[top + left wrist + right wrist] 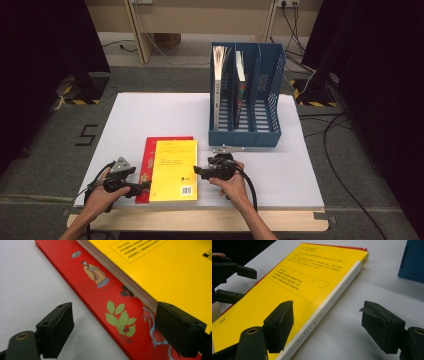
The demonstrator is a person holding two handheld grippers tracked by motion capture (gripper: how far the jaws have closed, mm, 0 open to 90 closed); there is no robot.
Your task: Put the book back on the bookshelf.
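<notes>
Left gripper (145, 186) spread wide at the red book (110, 305); right gripper (327, 326) spread astride the spine of the yellow book (274, 297), which covers most of the red one.

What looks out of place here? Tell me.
Little is odd: the yellow book lies on the red book, shifted sideways so a red strip shows. Two books stand in the blue rack.
</notes>
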